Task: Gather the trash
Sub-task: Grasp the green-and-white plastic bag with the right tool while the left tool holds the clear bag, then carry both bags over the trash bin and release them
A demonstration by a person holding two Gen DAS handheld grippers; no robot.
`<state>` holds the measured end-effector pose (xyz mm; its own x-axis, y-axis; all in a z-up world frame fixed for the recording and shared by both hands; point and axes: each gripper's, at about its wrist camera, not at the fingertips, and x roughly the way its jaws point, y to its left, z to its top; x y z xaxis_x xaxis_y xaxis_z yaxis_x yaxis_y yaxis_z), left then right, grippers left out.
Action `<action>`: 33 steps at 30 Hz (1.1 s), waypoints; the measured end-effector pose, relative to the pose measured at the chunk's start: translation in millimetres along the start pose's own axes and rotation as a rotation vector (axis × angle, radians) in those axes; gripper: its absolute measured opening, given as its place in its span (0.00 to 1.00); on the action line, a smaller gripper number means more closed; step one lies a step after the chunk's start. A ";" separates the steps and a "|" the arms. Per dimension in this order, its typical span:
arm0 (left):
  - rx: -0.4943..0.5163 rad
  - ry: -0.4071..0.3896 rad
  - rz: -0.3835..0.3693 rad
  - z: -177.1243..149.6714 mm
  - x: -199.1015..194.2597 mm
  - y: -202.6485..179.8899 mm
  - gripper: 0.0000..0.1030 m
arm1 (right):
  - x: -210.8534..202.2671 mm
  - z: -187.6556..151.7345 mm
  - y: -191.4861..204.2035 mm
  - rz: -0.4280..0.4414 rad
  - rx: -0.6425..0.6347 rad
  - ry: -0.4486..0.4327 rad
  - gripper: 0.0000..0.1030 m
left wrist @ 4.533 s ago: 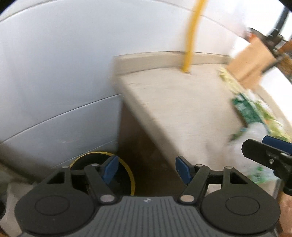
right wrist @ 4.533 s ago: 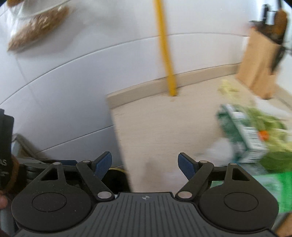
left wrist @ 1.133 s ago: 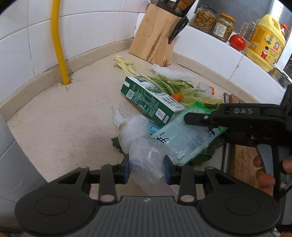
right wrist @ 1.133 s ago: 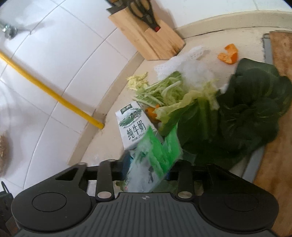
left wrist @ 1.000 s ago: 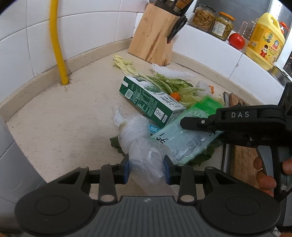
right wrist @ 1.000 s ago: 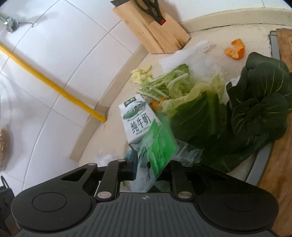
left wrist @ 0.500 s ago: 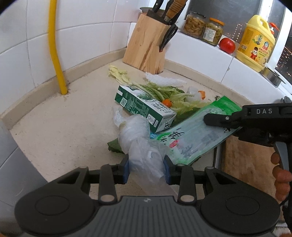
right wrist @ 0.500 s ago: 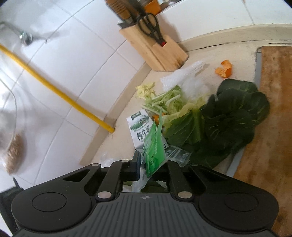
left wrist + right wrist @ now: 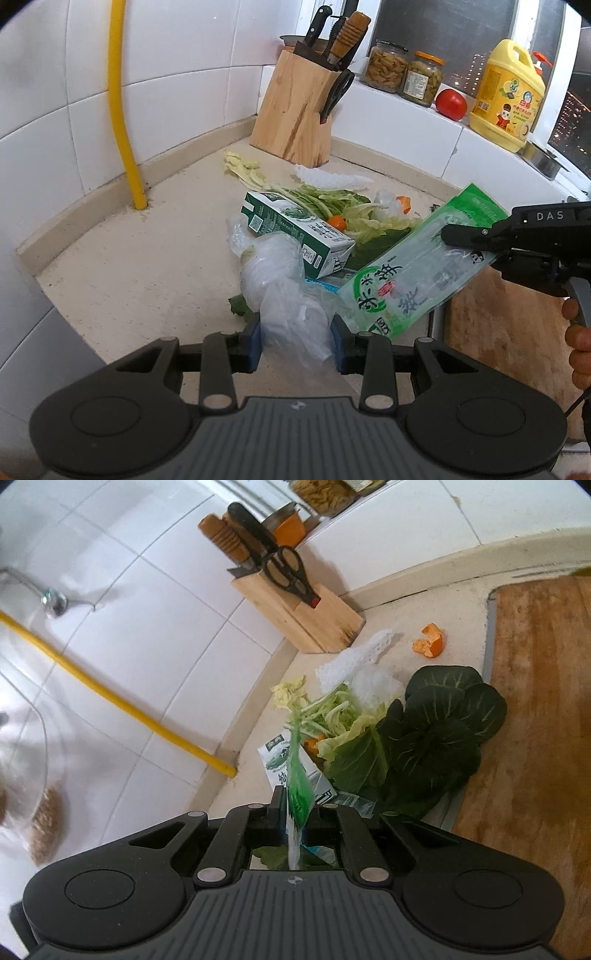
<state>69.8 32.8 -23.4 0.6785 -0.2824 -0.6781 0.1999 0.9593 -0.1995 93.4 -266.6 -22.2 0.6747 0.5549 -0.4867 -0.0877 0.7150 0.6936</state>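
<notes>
Both tongs full (green wrapper (image 9: pixel 295 775) edge-on)

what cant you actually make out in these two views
- Where the trash goes: no bin in either view.
- Green wrapper print: edge-on in the right wrist view; right gripper covers part in the left.
- Clear plastic bag lower end: hidden behind the left gripper.
- Milk carton small text: too small.
</notes>
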 end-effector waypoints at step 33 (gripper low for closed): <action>0.003 -0.102 0.015 -1.5 -36.5 18.8 0.30 | -34.0 -0.7 57.5 0.023 -0.167 -0.112 0.05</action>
<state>47.8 61.2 -3.5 0.7501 -0.2667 -0.6052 0.1909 0.9634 -0.1879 64.8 -244.0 33.8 0.7476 0.5277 -0.4034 -0.2179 0.7686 0.6015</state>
